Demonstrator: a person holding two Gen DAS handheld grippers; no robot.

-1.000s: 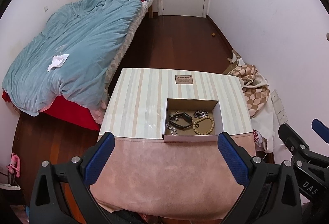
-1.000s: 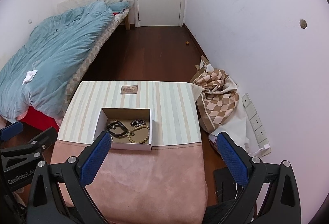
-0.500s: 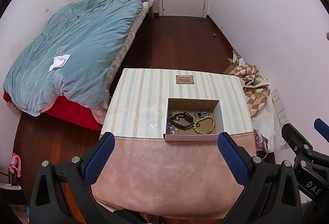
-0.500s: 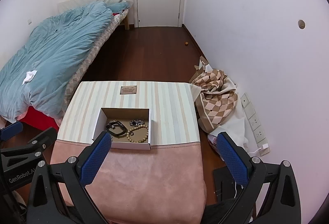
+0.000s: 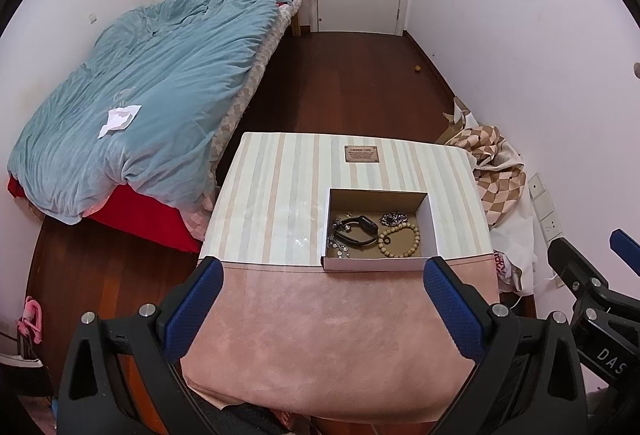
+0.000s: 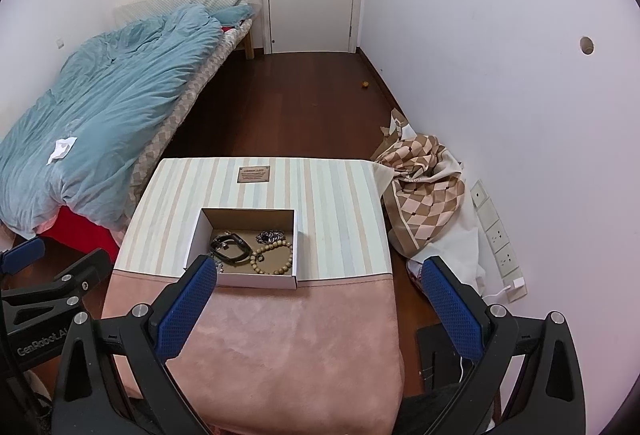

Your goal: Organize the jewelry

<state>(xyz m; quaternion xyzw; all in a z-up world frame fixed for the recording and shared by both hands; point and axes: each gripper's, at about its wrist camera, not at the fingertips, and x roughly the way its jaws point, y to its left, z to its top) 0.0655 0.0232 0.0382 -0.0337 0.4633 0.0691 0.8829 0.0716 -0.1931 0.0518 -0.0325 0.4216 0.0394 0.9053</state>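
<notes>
An open cardboard box (image 5: pixel 434 231) (image 6: pixel 195 235) stands on the striped part of the table. In it lie a wooden bead bracelet (image 5: pixel 399 240) (image 6: pixel 273 256), a black band (image 5: pixel 356 231) (image 6: pixel 230 249), a dark chain (image 5: pixel 393 218) (image 6: pixel 271 235) and small silver pieces (image 5: pixel 339 250). My left gripper (image 5: pixel 320 307) is open and empty, held above the pink cloth in front of the box. My right gripper (image 6: pixel 316 303) is open and empty, also above the pink cloth, right of the left one.
The table (image 5: pixel 276 195) carries a pink cloth (image 5: pixel 332 331) at the near end and a small brown plaque (image 5: pixel 362 154). A bed with a blue duvet (image 5: pixel 152 91) is on the left. Checkered fabric (image 6: pixel 424 187) lies by the right wall.
Both grippers have drifted slightly back and up from the table; the box looks a little farther away. Both stay open and empty.
</notes>
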